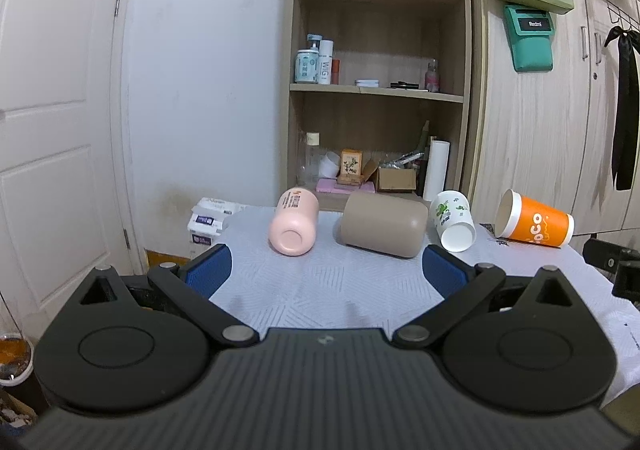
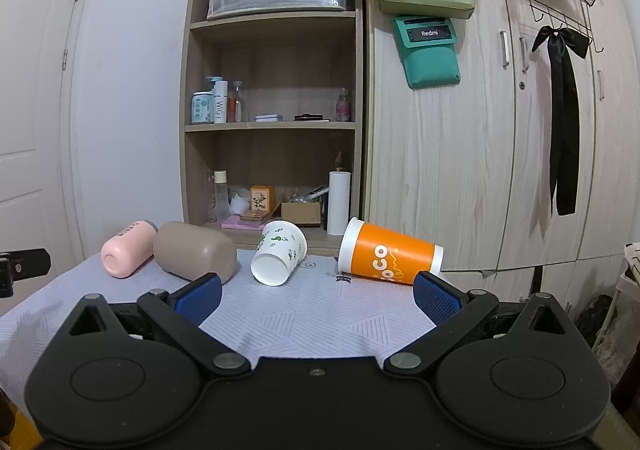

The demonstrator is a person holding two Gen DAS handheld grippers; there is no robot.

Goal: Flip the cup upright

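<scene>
Left wrist view: table under a pale grey patterned cloth [image 1: 320, 290] fills mid-frame, four vessels lying on their sides along its far edge. Largest, a taupe matte plastic tumbler [image 1: 382, 224], centre. Next, an orange paper cup with white rim [image 1: 534, 224], right of frame, mouth toward frame left. Then a pink smooth bottle-shaped cup [image 1: 294, 226], left of centre, base facing the camera. Smallest, a white paper cup with green leaf print [image 1: 454, 220], between taupe and orange, base toward camera.

Left gripper [image 1: 326, 270]: blue pads spread wide, nothing held, well short of the cups. Right gripper [image 2: 318, 292]: likewise wide open, empty; its right pad overlaps the orange cup's base end in the picture, contact unclear.

Judgement: no cup is upright; step in hand is the approach. Which cup goes first I cannot tell. Advice: straddle one body mid-length, close gently (paper walls crush), lift clear, rotate mouth-up, set down flat away from neighbours that may roll.
</scene>
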